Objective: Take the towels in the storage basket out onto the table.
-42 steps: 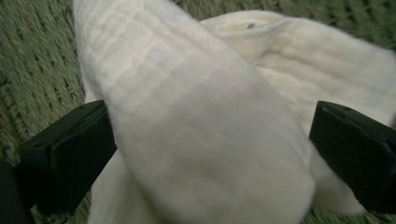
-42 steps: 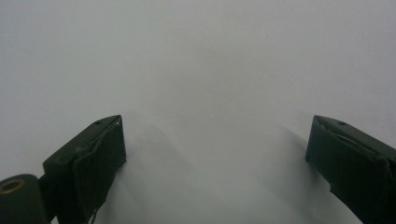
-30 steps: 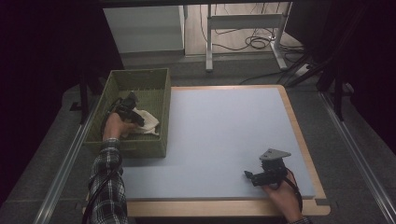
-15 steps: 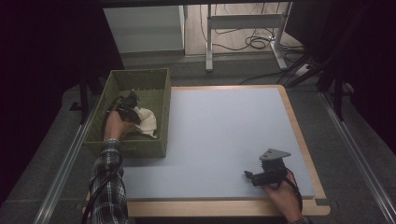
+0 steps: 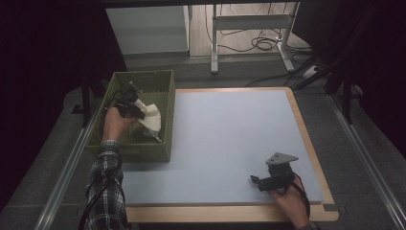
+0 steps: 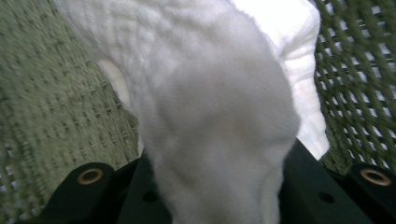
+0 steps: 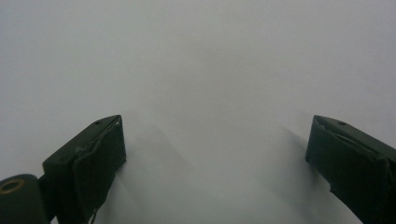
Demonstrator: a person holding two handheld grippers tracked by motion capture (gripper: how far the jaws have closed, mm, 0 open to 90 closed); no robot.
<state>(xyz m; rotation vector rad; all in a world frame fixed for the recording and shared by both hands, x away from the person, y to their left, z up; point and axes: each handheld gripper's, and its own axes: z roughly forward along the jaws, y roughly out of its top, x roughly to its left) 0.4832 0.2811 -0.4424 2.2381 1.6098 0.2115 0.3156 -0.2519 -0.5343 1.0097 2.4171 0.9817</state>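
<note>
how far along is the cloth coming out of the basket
Done: the left gripper is shut on the white cloth, which bunches between its jaws in the left gripper view. In hand: the cloth is raised but still over the green basket. Left: probably carrying it onto the blue mat, where the right gripper rests open with nothing between its jaws.

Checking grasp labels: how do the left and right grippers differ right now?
The left gripper is inside the green woven basket, jaws shut on the white cloth; the right gripper is low over the pale blue table mat, jaws wide open and holding nothing. Both are black and hand-held.
</note>
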